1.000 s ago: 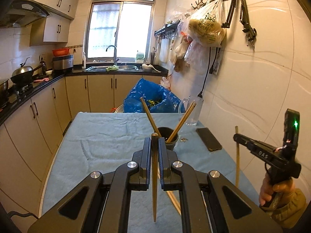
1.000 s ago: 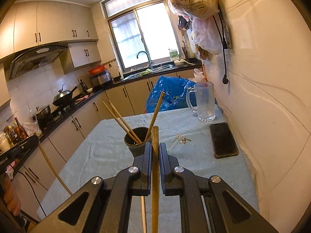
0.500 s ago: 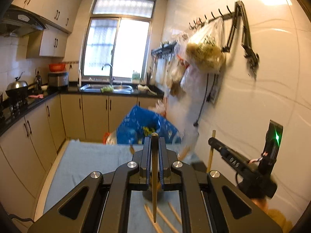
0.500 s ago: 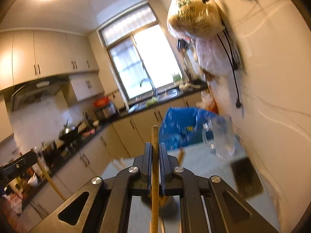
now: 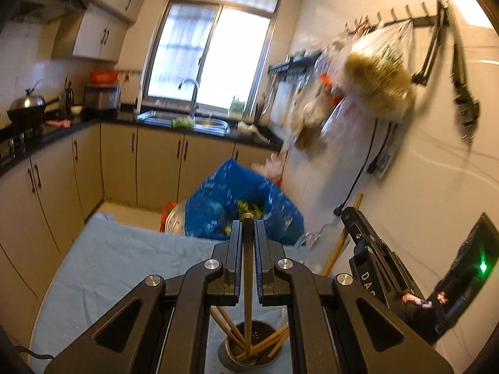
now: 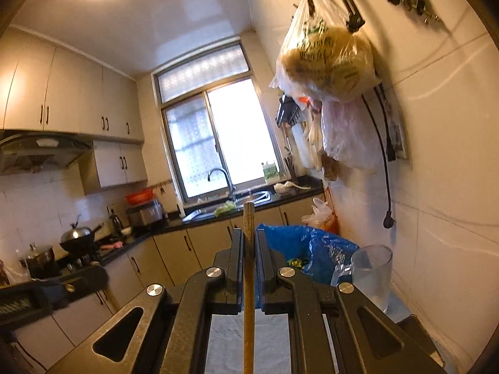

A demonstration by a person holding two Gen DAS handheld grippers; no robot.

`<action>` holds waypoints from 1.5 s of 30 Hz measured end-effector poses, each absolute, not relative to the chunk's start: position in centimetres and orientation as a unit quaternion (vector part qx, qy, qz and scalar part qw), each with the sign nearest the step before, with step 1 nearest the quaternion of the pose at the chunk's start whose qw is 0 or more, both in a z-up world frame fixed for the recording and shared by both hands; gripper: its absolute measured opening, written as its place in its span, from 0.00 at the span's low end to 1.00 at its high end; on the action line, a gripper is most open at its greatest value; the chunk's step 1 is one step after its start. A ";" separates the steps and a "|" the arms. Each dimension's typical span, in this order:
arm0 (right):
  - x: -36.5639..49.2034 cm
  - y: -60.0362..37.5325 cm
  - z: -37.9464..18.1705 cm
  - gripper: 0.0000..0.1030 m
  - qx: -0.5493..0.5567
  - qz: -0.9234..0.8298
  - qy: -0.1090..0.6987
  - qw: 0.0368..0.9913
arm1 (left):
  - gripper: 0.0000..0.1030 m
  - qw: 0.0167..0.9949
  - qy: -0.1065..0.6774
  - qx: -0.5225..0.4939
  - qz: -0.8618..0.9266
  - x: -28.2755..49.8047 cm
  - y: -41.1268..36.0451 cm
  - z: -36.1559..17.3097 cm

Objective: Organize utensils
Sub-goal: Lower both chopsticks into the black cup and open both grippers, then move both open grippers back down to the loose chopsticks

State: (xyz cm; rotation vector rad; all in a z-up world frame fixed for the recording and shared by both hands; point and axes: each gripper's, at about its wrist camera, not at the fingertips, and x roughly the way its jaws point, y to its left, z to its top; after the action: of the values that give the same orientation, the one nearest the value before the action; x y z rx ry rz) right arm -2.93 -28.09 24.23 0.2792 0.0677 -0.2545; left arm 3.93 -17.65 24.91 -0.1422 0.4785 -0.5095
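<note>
Your left claw (image 5: 248, 233) and right claw (image 6: 249, 246) each pinching one chopstick (image 5: 248, 280) above the tabletop's (image 5: 118, 265) holder (image 5: 249, 352).

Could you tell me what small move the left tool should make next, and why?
Probably lower it a little, then open. The left tool is shut on a chopstick whose lower end already points into the cup, among the other chopsticks, so letting go from lower should drop it in cleanly.

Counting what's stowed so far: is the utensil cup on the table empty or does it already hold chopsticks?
Not empty. The left wrist view shows the utensil cup standing upright on the table, with several chopsticks leaning inside it.
</note>
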 end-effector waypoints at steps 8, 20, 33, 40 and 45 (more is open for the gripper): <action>-1.7 -28.0 20.9 0.08 0.125 -0.127 0.080 0.981 | 0.06 0.931 0.257 -0.067 -0.252 4.4 -18.0 22.9; -6.9 -28.7 23.4 0.36 0.142 -0.121 0.082 0.979 | 0.30 0.936 0.237 -0.078 -0.247 -1.8 -13.3 25.1; -14.7 -27.8 16.2 0.63 0.136 -0.099 0.219 0.961 | 0.39 0.922 0.311 -0.075 -0.219 -8.2 -8.6 16.1; -14.4 -27.0 7.5 0.59 0.128 -0.036 0.377 0.917 | 0.39 0.884 0.422 -0.054 -0.194 -7.4 -9.0 7.0; -14.0 -25.9 5.3 0.41 0.103 -0.013 0.408 0.907 | 0.39 0.873 0.449 -0.023 -0.189 -7.6 -9.9 4.1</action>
State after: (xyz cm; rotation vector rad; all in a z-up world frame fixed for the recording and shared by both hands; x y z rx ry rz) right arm -14.03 -25.94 5.33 0.2130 0.8412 -0.0265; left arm -7.63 -9.89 4.08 -0.0481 0.9378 -0.3939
